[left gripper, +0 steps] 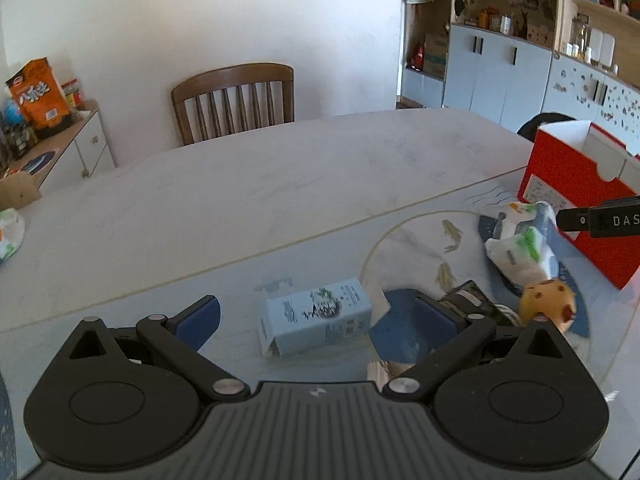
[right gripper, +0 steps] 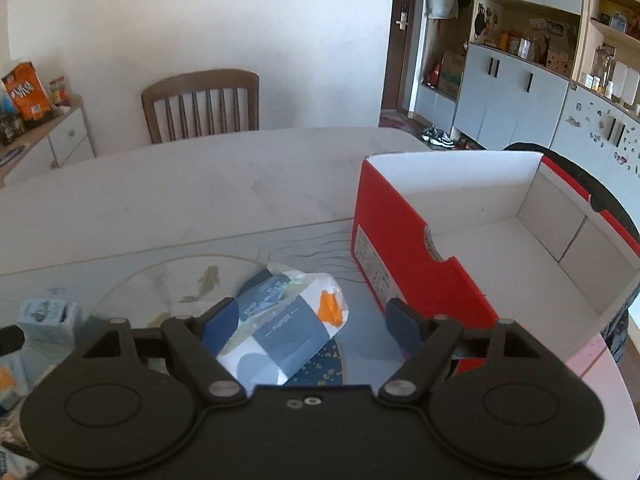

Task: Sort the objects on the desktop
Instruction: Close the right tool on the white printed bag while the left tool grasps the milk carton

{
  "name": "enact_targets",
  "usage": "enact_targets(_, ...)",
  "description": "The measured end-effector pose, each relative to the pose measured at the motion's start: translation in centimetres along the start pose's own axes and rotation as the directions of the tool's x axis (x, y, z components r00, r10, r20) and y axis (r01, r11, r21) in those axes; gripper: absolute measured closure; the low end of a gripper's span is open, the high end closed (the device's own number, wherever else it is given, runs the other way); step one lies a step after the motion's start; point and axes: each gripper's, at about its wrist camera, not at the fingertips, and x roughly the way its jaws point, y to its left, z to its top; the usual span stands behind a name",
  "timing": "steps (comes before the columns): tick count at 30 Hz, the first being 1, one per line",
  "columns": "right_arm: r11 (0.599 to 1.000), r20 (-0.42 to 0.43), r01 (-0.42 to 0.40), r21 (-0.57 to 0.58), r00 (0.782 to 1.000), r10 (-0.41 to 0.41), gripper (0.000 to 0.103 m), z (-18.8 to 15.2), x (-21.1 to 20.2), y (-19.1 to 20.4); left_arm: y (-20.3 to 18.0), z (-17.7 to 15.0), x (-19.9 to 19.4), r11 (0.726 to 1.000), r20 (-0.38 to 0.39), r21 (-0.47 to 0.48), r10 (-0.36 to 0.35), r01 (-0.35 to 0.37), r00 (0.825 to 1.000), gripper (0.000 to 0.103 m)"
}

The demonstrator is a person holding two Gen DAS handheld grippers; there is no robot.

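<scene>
A desk [left gripper: 280, 184] fills the middle of both views, with a mat [left gripper: 304, 276] laid over its near part. On the mat, a small carton [left gripper: 316, 322] lies on its side between the spread fingers of the left tongs [left gripper: 316, 316]. To its right lie a tissue pack [left gripper: 520, 240] and, nearer, a round toy [left gripper: 546, 300]. Right of these stands an open box [right gripper: 404, 248], just beside the tissue pack [right gripper: 280, 320], which lies between the fingers of the right tongs [right gripper: 308, 320]. Behind the desk stands a chair [left gripper: 236, 100] against the wall. A low cabinet [left gripper: 68, 152] stands at far left, shelving [left gripper: 520, 40] at far right.
</scene>
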Motion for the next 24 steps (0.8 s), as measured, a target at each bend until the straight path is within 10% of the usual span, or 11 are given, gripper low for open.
enact_targets(17,0.997,-0.120,-0.018,0.073,0.992,0.027,0.026,-0.3,5.1,-0.3,-0.6,0.4,6.1,0.996,-0.083,0.084,-0.026,0.032,0.996,0.001)
enact_targets(24,0.991,-0.137,-0.080,0.106,0.986,0.094,0.052,-0.3,5.4,-0.3,-0.4,0.1,6.7,0.997,-0.090,0.048,-0.057,0.061,0.994,0.009)
